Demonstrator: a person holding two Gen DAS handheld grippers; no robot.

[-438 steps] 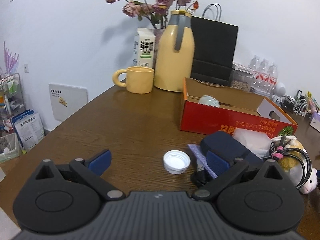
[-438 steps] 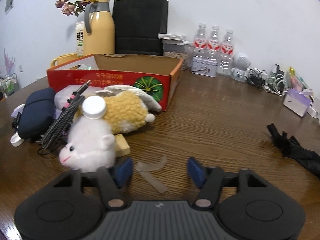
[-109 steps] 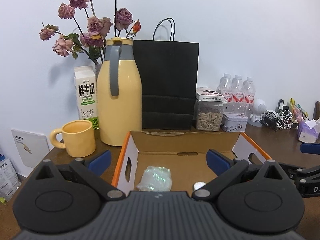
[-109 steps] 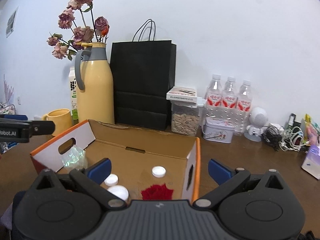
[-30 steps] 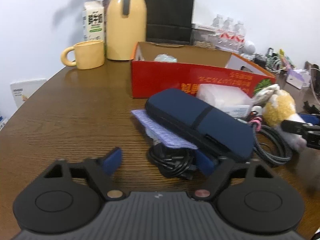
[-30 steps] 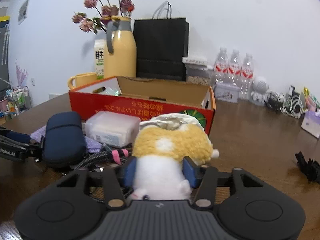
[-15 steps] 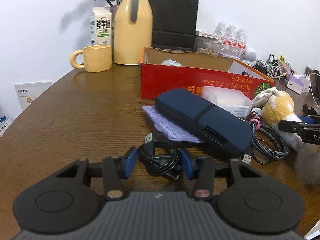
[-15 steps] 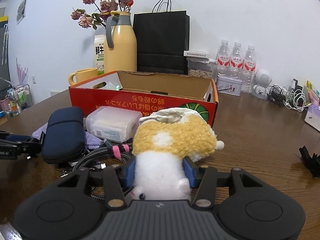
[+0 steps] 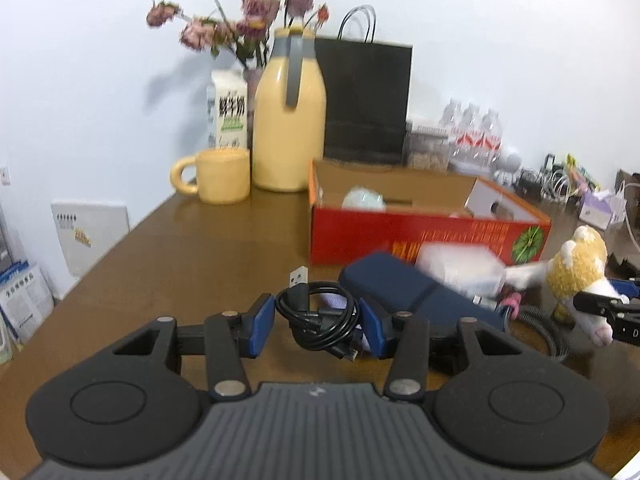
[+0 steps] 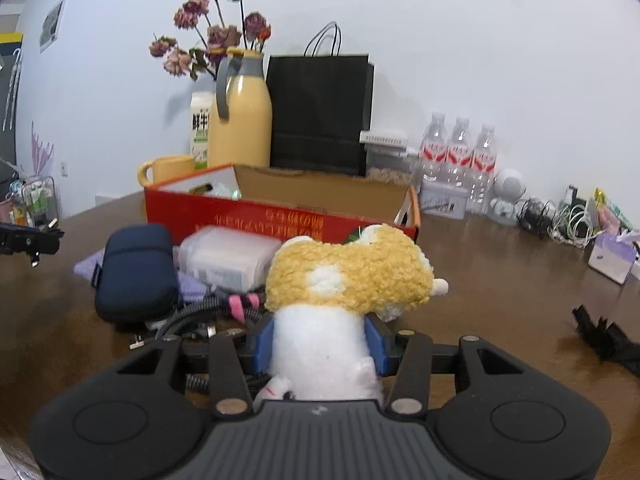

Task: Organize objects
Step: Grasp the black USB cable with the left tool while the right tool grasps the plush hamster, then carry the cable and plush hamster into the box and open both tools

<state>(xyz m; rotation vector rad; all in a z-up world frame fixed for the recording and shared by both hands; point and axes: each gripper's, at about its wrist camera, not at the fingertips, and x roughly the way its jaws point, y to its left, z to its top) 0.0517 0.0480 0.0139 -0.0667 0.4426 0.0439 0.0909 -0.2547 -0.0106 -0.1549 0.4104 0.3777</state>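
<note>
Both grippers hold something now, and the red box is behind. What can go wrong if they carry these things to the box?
1. The black cable coil is loose in the left gripper; its USB plug end sticks out and may catch the red box wall.
2. The right gripper squeezes only the plush toy's white end; the heavy yellow part may sag or slip.
3. The braided cable lies against the toy and might drag along.

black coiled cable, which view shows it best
The left wrist view: the black cable sits front and centre, pinched in the left gripper. The right wrist view shows only that gripper's tip at its left edge, with a plug hanging from it.
</note>
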